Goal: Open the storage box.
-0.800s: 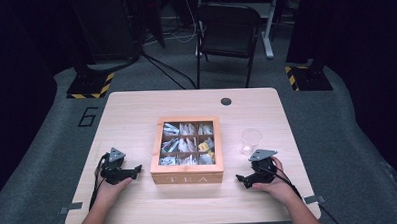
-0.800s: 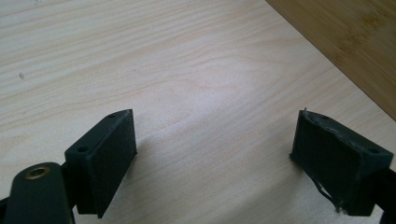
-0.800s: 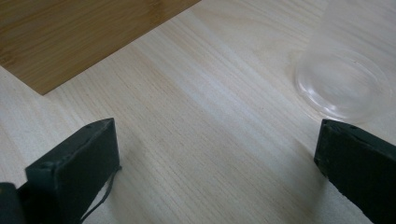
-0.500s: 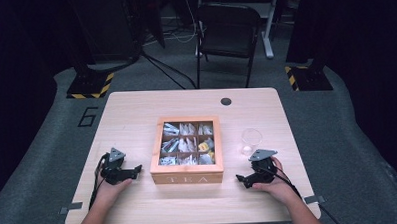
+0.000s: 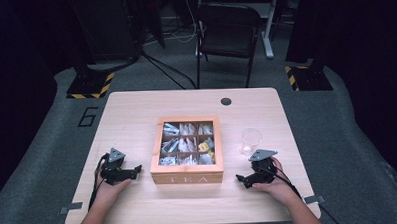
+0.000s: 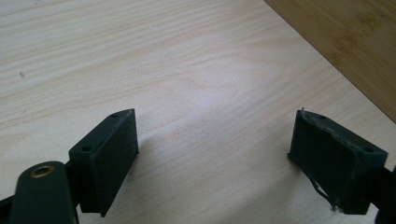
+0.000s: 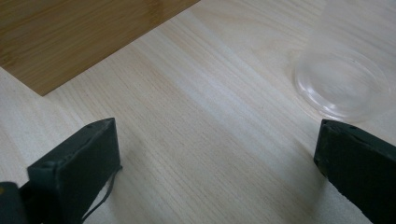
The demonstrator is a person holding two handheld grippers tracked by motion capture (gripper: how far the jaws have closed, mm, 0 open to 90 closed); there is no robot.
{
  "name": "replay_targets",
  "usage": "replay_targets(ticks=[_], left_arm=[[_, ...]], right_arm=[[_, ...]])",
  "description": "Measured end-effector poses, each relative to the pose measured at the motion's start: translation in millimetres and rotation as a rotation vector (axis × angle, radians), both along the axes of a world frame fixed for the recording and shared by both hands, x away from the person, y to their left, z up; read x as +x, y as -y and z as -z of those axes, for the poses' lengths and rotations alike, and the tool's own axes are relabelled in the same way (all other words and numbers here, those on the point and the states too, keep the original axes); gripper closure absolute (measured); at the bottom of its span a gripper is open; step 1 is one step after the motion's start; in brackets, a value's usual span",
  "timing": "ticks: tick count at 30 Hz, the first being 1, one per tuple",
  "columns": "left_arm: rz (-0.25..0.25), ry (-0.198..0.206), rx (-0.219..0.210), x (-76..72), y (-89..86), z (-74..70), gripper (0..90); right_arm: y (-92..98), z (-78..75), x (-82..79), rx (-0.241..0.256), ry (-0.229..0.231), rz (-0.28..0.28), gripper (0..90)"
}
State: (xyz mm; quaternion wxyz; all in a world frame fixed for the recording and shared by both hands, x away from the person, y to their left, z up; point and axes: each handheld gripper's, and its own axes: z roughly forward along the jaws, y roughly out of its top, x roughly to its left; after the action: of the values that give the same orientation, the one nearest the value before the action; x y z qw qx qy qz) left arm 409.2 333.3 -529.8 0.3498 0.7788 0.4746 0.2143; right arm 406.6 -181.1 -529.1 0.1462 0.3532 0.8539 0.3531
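Note:
A wooden tea box (image 5: 190, 178) marked TEA stands open in the middle of the table, its compartments holding several tea bags (image 5: 187, 144). A clear plastic cup (image 5: 251, 139) stands upright to the box's right, and its base (image 7: 343, 84) is close in the right gripper view. My left gripper (image 5: 136, 171) rests on the table left of the box, open and empty (image 6: 212, 154), with the box's side (image 6: 345, 42) ahead at the right. My right gripper (image 5: 242, 179) rests right of the box, just in front of the cup, open and empty (image 7: 219, 163).
The light wooden table (image 5: 136, 114) has a small dark round disc (image 5: 226, 101) near its far edge. A black chair (image 5: 227, 31) stands beyond the table. Yellow-black striped stand bases (image 5: 89, 85) sit on the grey floor at both far corners.

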Motion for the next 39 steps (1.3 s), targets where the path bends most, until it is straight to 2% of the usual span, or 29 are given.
replay_targets(ticks=[6,8,9,10,13,17,20,21,23,24,29,32,34,39], left_arm=[[-0.009,-0.002,-0.006,-0.5,-1.0,-0.8,18.3],[-0.017,0.006,-0.008,-0.5,-0.9,-0.3,19.3],[-0.017,0.006,-0.008,-0.5,-0.9,-0.3,19.9],[-0.021,0.003,-0.008,-0.7,-0.8,-0.6,20.0],[-0.024,0.002,-0.006,-0.9,-0.6,-0.8,20.6],[-0.032,0.0,-0.021,-1.1,-2.5,-1.8,24.8],[-0.036,0.0,-0.033,-1.9,-2.0,-2.3,26.8],[-0.036,0.0,-0.033,-1.9,-2.0,-2.3,27.3],[-0.024,-0.005,-0.033,-2.7,-1.5,-3.4,27.7],[-0.019,-0.003,-0.034,-3.7,-0.1,-4.6,27.9],[-0.005,0.003,-0.04,-6.0,2.2,-7.6,28.9],[-0.006,0.006,-0.048,-7.0,2.8,-9.4,29.4],[-0.004,0.005,-0.068,-8.0,3.2,-11.3,29.9],[-0.002,0.01,-0.076,-10.5,4.8,-14.1,30.7]], right_arm=[[0.5,-1.1,-0.3,0.003,0.002,0.013,4.1],[1.0,-2.2,-0.5,0.005,0.01,0.012,10.2],[1.0,-2.2,-0.5,0.005,0.01,0.012,10.2],[0.7,-4.1,-2.2,0.008,0.011,-0.007,16.3],[-1.0,-4.7,-2.2,0.01,0.008,0.001,18.2],[-0.4,-7.9,-1.9,-0.001,0.01,-0.003,30.8],[-0.7,-10.5,-3.3,0.0,0.005,-0.005,33.5],[-1.1,-10.8,-3.3,0.016,0.003,-0.006,33.8],[-1.1,-12.6,-3.4,0.007,0.006,-0.009,34.3],[-2.4,-15.7,-4.8,0.006,0.028,0.001,35.3],[-4.4,-23.2,-8.3,0.018,0.065,-0.004,34.4],[-3.9,-26.4,-9.7,0.017,0.071,-0.001,34.3],[-3.8,-29.9,-11.5,0.028,0.081,0.012,34.4],[-5.2,-34.2,-14.6,0.038,0.081,0.023,35.9]])
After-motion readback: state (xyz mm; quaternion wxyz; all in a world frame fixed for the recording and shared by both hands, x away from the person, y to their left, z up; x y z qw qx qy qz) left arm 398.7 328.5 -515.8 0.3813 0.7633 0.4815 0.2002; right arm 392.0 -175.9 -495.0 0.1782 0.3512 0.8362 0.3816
